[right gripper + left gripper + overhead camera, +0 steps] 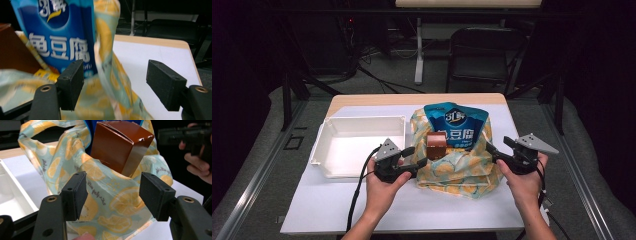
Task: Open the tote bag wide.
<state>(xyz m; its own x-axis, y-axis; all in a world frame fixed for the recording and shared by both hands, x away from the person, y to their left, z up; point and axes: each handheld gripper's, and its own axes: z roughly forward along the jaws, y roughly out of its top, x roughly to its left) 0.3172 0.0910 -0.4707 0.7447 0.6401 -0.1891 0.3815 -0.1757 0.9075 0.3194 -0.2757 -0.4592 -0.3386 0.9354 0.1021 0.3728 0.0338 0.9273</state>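
A soft cloth bag with yellow lemon prints (457, 167) sits on the white table (327, 205), just beside an empty white plastic tray (357, 145). A shiny brown box (436, 145) and a blue snack packet with white letters (455, 126) stick up out of the bag. The left gripper (416, 156) is at the bag's left side, and its jaws stand apart with nothing pinched. The right gripper (493, 151) is at the bag's right side. Its jaws stand apart too, and the bag's edge hangs loose between them.
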